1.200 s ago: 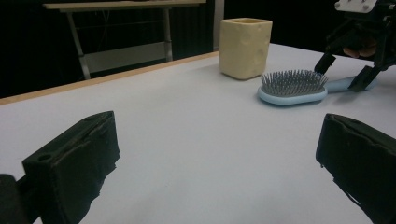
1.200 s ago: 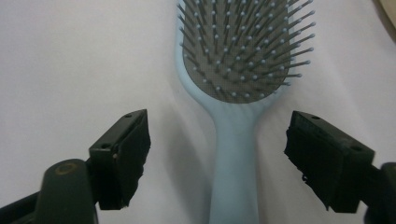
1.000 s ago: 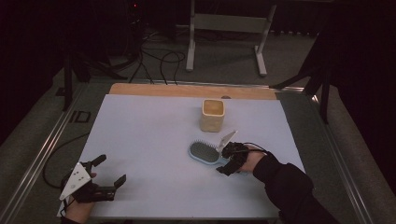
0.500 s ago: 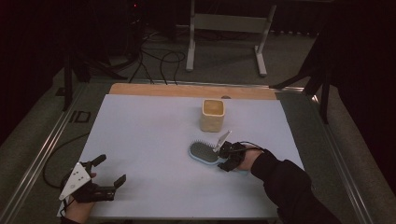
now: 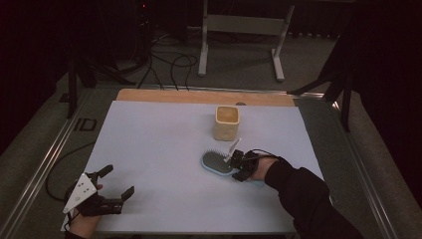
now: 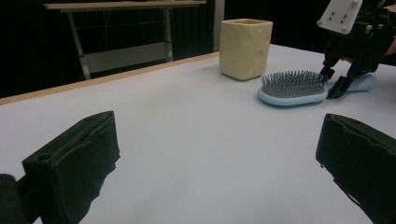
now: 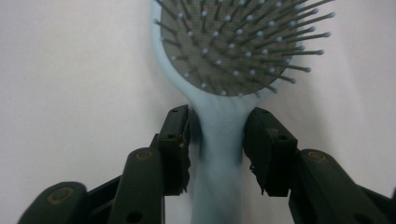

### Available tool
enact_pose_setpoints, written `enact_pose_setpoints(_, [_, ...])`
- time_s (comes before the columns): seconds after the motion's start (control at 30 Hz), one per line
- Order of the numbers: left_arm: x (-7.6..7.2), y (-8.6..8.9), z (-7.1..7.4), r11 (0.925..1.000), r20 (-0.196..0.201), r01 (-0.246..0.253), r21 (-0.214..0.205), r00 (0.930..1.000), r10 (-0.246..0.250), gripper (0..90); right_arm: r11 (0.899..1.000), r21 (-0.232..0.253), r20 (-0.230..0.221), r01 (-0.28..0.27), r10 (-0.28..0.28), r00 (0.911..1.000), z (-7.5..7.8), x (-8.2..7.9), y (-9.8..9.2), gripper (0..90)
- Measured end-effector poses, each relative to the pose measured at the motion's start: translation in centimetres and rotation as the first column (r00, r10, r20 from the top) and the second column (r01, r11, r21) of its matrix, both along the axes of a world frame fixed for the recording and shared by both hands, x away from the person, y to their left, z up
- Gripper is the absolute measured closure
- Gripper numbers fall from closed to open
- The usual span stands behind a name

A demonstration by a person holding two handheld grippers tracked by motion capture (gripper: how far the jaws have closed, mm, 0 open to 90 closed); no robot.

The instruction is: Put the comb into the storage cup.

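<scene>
On the white surface [image 5: 164,149] we see the yellow cup [image 5: 227,122], then the blue hairbrush [image 5: 217,163] just before it. The right gripper [image 7: 217,140] has been closing; its jaws clamp the brush handle. The left gripper [image 5: 112,186] rests well apart, jaws open.

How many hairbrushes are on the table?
1. The light blue hairbrush lies bristles up on the white table, just in front of the yellow cup, with the right tongs around its handle. Nothing seems hidden.
</scene>
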State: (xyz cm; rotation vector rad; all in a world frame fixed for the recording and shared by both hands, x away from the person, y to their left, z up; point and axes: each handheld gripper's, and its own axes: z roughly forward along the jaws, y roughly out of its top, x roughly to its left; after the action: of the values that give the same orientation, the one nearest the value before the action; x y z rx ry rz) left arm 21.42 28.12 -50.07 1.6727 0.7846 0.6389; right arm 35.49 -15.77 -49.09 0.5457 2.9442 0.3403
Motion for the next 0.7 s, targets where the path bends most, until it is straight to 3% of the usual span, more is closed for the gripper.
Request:
enact_pose_setpoints(0.23, [0.00, -0.03, -0.02, 1.0000, -0.001, 0.001, 0.000, 1.0000, -0.001, 0.0, 0.999, -0.033, -0.020, 0.014, -0.015, 0.9997, 0.04, 0.09, 0.45, 64.5])
enact_pose_setpoints(0.47, [0.03, -0.06, -0.06, 1.0000, -0.003, 0.001, -0.001, 1.0000, -0.001, 0.0, 0.999, -0.037, -0.033, 0.007, -0.008, 0.9994, 0.02, 0.10, 0.50, 68.5])
enact_pose_setpoints(0.7, [0.06, -0.09, -0.08, 1.0000, -0.004, 0.003, 0.003, 1.0000, -0.003, 0.0, 0.999, -0.023, 0.007, -0.026, 0.026, 0.9996, -0.05, -0.35, 0.43, 70.2])
